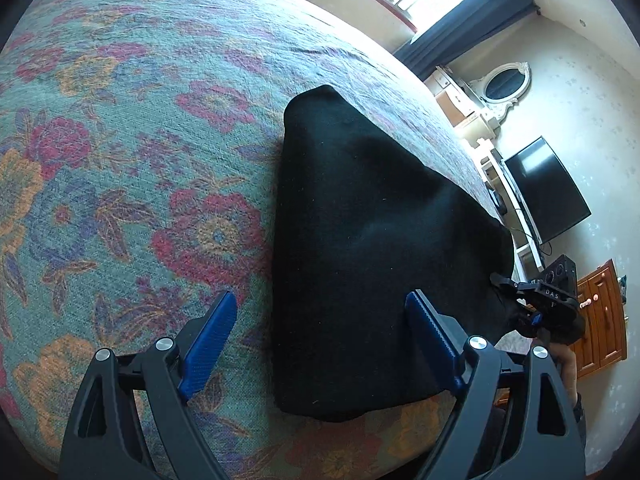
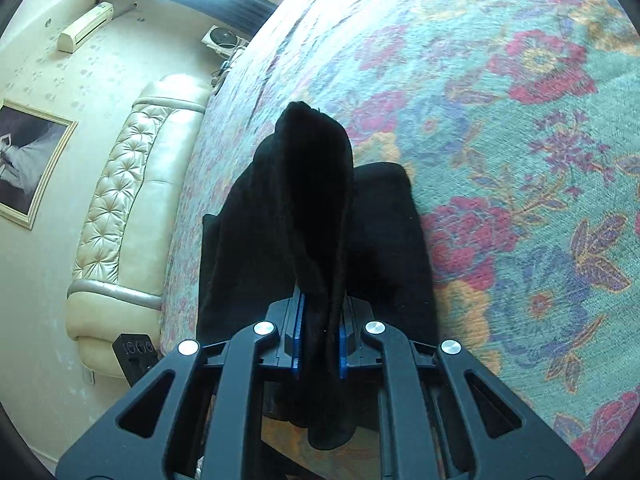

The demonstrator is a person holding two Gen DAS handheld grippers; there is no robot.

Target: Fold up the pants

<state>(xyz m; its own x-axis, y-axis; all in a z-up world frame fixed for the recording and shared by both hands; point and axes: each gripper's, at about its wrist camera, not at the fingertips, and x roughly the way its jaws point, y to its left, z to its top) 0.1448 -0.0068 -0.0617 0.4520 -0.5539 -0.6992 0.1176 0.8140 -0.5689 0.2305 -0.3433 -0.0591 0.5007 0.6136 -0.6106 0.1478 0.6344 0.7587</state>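
Our right tongs (image 2: 319, 332) are clamped on a bunched fold of the black pants (image 2: 316, 216), blue pads (image 2: 297, 332) pressed to the cloth on both sides, and the pinched fabric rises in a ridge ahead of them while a loose end hangs below the pads. Our left tongs (image 1: 320, 344) stand wide apart, gripping nothing: one blue pad (image 1: 208, 344) hovers over bare bedspread beside the pants, the other sits over the pants' near edge. Whether that pad touches the cloth, we cannot tell.

The pants (image 1: 372, 248) lie as a dark folded slab on the floral bedspread (image 1: 120, 160), near the bed's edge. In the left wrist view we spot the right tongs (image 1: 540, 304) at the pants' far corner, just off that edge.

Beyond the pants on that side, a black television (image 1: 548, 192) leans on the wall, with an oval mirror (image 1: 506, 82) further along and a wooden cabinet (image 1: 600, 312) nearer us. From the right wrist view, a tufted cream headboard (image 2: 132, 208) runs beside the pants, a framed picture (image 2: 28, 156) past it, and an air conditioner (image 2: 86, 26) high on the wall.
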